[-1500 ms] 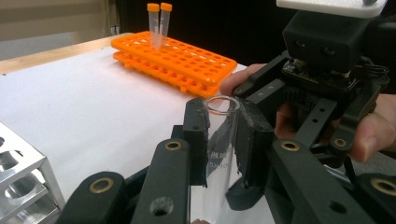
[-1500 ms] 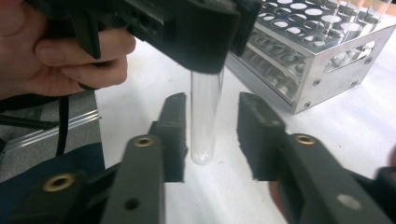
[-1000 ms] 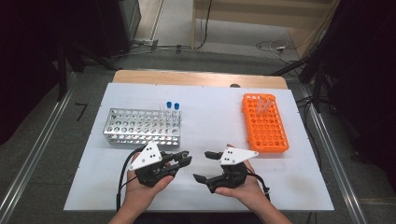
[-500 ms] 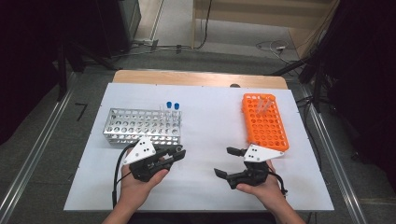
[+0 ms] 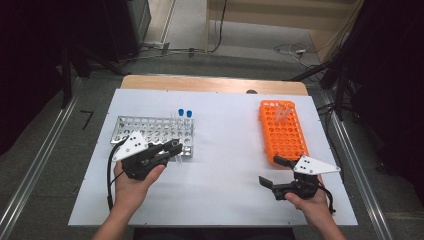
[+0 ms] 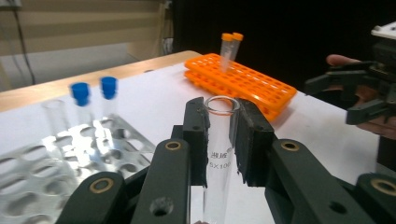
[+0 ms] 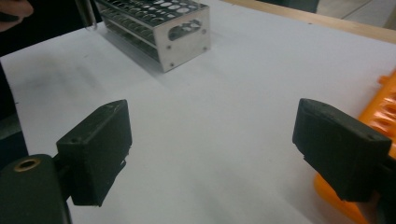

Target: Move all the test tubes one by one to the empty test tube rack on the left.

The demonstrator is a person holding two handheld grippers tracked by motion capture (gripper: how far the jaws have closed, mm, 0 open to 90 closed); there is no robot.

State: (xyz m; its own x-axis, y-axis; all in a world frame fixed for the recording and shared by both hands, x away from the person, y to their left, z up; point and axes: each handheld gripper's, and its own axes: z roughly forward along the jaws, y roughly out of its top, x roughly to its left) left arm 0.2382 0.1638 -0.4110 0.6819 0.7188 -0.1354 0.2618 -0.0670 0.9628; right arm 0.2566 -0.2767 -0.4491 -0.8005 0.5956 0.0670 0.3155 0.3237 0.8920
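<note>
My left gripper (image 5: 174, 150) (image 6: 219, 116) is shut on a clear glass test tube (image 6: 218, 144), which it holds upright just in front of the right end of the metal rack (image 5: 150, 131) (image 6: 51, 163). Two blue-capped tubes (image 5: 185, 114) (image 6: 93, 91) stand at the rack's far side. My right gripper (image 5: 268, 170) (image 7: 219, 140) hovers open and holds nothing, near the front end of the orange rack (image 5: 283, 131) (image 6: 243, 79). That rack holds two orange-capped tubes (image 6: 229, 46) at its far end.
The white table top (image 5: 225, 150) lies bare between the two racks. A wooden strip (image 5: 210, 84) runs along the far edge. In the right gripper view the metal rack (image 7: 159, 23) stands ahead on the left and the orange rack (image 7: 385, 107) at the right edge.
The two grippers have drawn apart from the table's middle. The left one went left and forward to the metal rack with the tube; the right one went right, toward the orange rack.
</note>
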